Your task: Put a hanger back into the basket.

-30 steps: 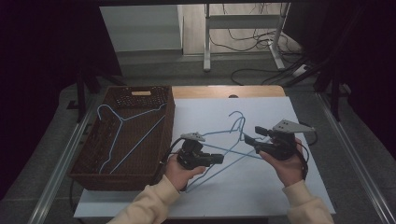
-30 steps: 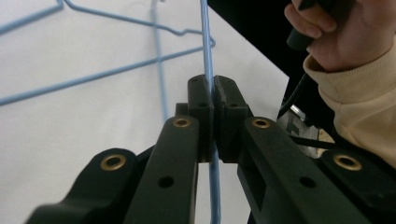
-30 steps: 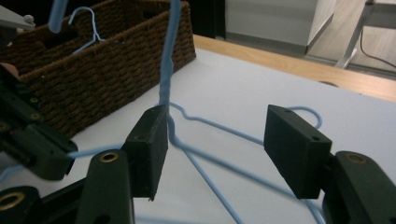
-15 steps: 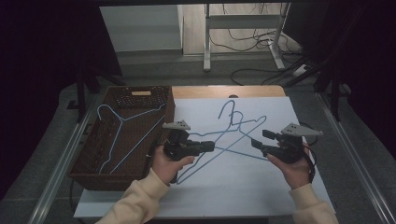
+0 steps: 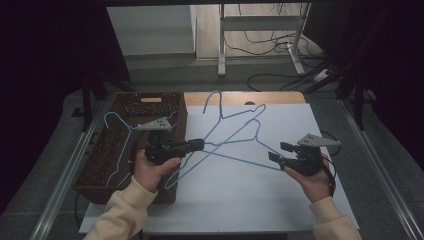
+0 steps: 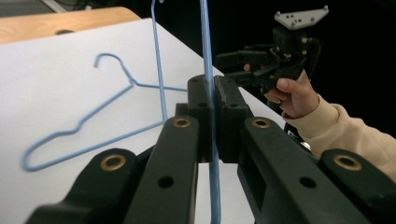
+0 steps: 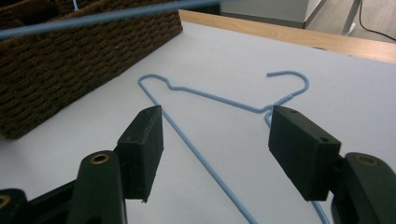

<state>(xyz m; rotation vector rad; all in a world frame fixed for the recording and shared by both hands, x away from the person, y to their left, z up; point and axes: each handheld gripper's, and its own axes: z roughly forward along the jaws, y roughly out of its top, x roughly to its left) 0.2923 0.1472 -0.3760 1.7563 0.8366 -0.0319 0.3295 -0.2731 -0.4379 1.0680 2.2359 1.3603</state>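
Observation:
My left gripper (image 5: 201, 145) (image 6: 214, 88) is shut on the wire of a light-blue hanger (image 5: 215, 94) (image 6: 204, 46), held off the table with its hook pointing away from me. A second blue hanger (image 5: 240, 159) (image 7: 205, 95) lies flat on the white tabletop (image 5: 240, 200). My right gripper (image 5: 278, 151) (image 7: 217, 126) hovers just above that hanger's long bar at the right. It is open, its jaws have just been opening a little wider, and the pads touch nothing. It also appears in the left gripper view as the right gripper (image 6: 243, 65) in a hand with a cream sleeve.
A dark wicker basket (image 5: 100, 165) (image 7: 70, 60) stands at the table's left edge with another blue hanger (image 5: 117, 145) inside it. A wooden strip (image 5: 270, 97) runs along the table's far edge. Cables and a metal stand lie on the floor beyond.
My left gripper has moved left and upward toward the basket, carrying its hanger along. The right gripper has stayed almost where it was, over the hanger on the table.

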